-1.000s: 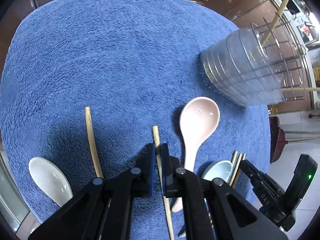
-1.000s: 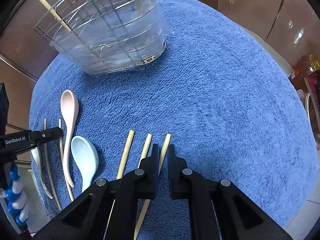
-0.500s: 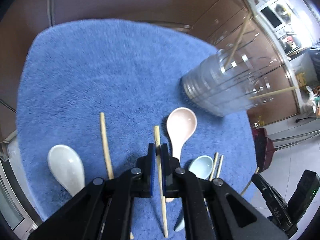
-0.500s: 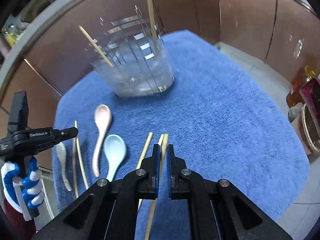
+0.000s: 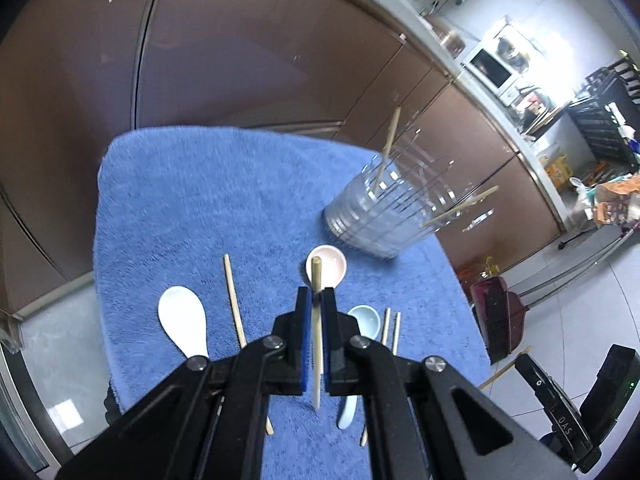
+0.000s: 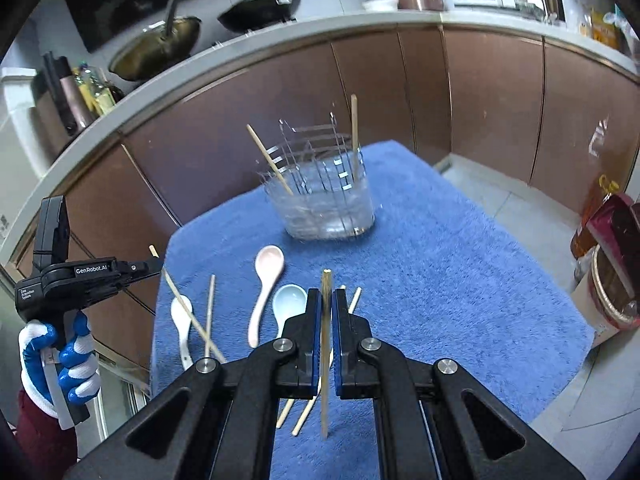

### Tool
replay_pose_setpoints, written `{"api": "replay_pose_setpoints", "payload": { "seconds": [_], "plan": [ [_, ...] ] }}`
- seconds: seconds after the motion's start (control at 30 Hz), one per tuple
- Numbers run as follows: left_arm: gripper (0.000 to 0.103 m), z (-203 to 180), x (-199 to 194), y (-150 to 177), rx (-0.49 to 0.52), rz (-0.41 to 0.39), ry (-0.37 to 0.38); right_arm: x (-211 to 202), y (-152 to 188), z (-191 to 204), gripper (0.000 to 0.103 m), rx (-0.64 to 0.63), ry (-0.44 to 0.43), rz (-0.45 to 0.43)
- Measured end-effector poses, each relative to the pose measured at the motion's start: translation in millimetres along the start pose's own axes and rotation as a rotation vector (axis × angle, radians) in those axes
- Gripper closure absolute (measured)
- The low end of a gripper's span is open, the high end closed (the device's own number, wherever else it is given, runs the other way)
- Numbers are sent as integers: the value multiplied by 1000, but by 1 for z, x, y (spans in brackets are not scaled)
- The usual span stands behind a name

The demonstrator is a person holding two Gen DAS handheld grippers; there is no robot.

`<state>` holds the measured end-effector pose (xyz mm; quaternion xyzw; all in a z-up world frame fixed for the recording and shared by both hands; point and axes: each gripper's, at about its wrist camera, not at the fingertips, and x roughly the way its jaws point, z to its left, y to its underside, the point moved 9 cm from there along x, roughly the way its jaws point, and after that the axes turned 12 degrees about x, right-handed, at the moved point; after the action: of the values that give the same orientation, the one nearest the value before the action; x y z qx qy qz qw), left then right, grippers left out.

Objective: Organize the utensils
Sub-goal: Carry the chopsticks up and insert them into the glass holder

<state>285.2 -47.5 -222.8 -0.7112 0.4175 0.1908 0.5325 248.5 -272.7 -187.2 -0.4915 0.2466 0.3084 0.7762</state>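
the left gripper [image 5: 316, 300] pinches a pale wooden chopstick [image 5: 317, 336]; the right gripper [image 6: 327, 300] pinches another light wooden chopstick [image 6: 325, 352], both above the blue fleece towel [image 6: 440, 280].

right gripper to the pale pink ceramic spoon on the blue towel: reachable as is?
Probably not yet: the right gripper is shut on a wooden chopstick. The pale pink ceramic spoon itself lies uncovered on the blue towel.
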Motion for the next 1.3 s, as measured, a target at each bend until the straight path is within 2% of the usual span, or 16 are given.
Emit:
{"api": "replay_pose_setpoints", "payload": {
  "seconds": [0.47,0.67,1.0,1.3],
  "plan": [
    [100,-19,-63,-12,69,-138,-19,-67,-10,21,98,-34,-28,-128],
    [100,-39,-90,-30,106,-196,2,-88,-25,37,98,-49,-50,-188],
    [100,-88,-116,-97,182,-302,38,-98,-89,70,98,-78,-102,-293],
    [100,-116,-84,-164,243,-356,-7,-77,-162,81,98,-84,-113,-386]
  ]
}}
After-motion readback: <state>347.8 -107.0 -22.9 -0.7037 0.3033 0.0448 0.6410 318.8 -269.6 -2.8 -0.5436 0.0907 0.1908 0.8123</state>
